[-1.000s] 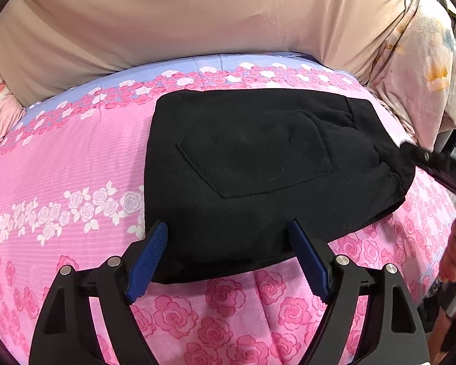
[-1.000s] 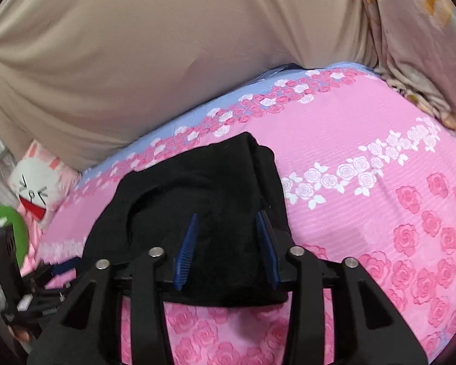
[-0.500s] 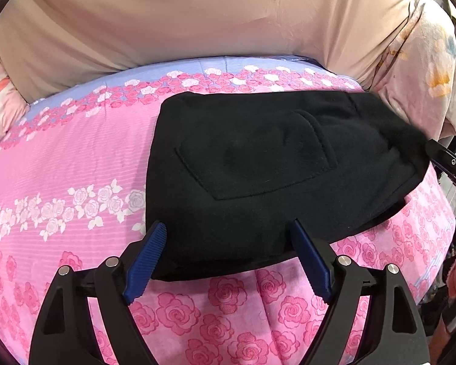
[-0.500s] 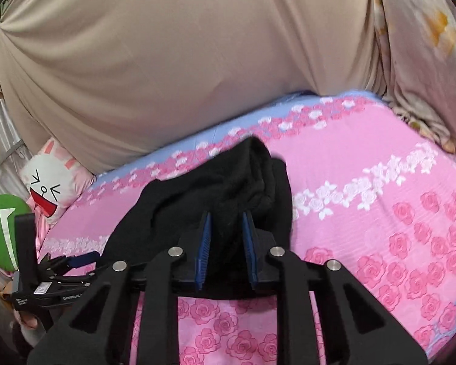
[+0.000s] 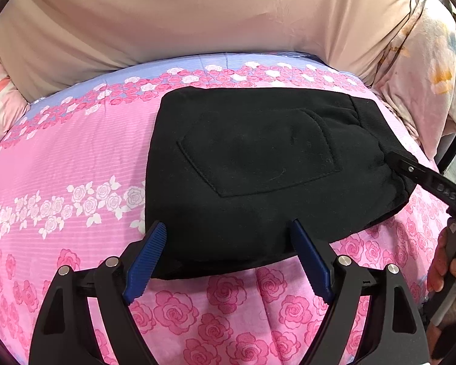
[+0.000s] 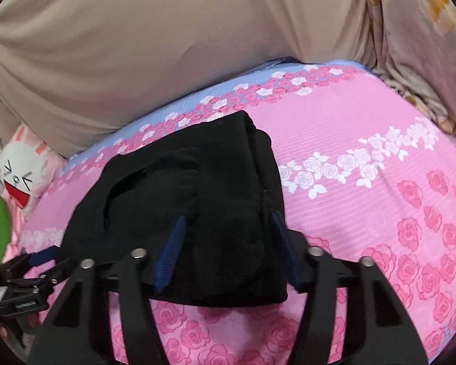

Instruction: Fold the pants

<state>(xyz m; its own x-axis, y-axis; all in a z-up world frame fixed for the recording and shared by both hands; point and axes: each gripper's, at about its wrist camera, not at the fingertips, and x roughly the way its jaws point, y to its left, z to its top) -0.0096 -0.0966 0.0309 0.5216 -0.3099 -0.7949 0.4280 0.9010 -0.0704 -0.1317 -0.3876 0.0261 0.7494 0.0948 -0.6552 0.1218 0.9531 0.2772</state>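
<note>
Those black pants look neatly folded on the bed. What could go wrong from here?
1. The right tool, whose jaws have just been opening, straddles one end of the black pants; pulling away carelessly could drag a layer and undo the fold.
2. The left tool hangs open at the bundle's near edge; closing there might pinch the pink bedsheet too.

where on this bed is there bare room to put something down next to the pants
Widest bare sheet: left of the black pants in the left wrist view, up to the pink pillow. In the right wrist view, another open stretch runs from the pants to the floral pillow. Tight: the narrow strip behind the pants, against the beige cushion.
</note>
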